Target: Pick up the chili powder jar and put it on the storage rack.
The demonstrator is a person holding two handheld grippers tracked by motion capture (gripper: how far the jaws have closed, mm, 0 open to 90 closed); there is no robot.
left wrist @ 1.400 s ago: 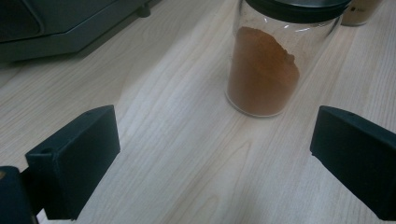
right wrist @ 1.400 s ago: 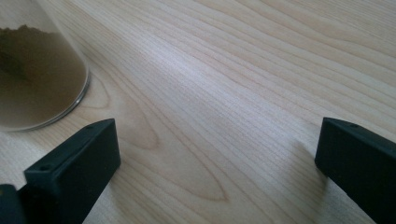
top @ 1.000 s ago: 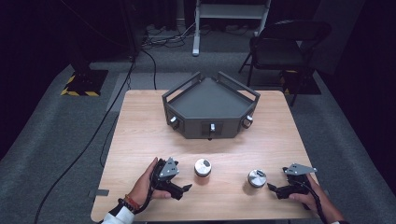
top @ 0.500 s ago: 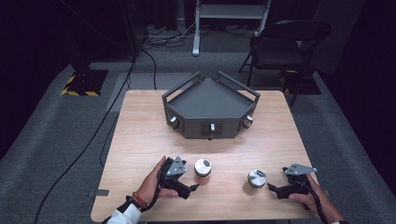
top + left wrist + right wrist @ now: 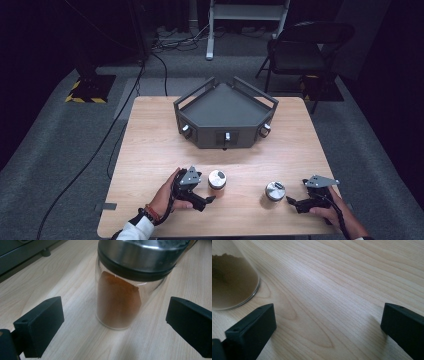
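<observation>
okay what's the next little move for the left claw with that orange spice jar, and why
Probably ease the left claw forward until its jaws flank the spice jar, then close. The jaws stand wide open, the jar stands upright and centred between them just ahead, and neither jaw touches the glass yet.

Two glass spice jars stand upright on the desk, toward its near edge. The left jar [image 5: 217, 183], a clear round jar with a brushed-metal lid above a black collar, holds orange-brown powder heaped unevenly to roughly two-thirds of its height; it stands left of the middle of the near edge. The right jar [image 5: 274, 191], of like form with a metal lid, holds a duller grey-brown powder and stands right of the middle, slightly nearer the near edge. The two jars are well apart, each clear of the desk's edges.
</observation>
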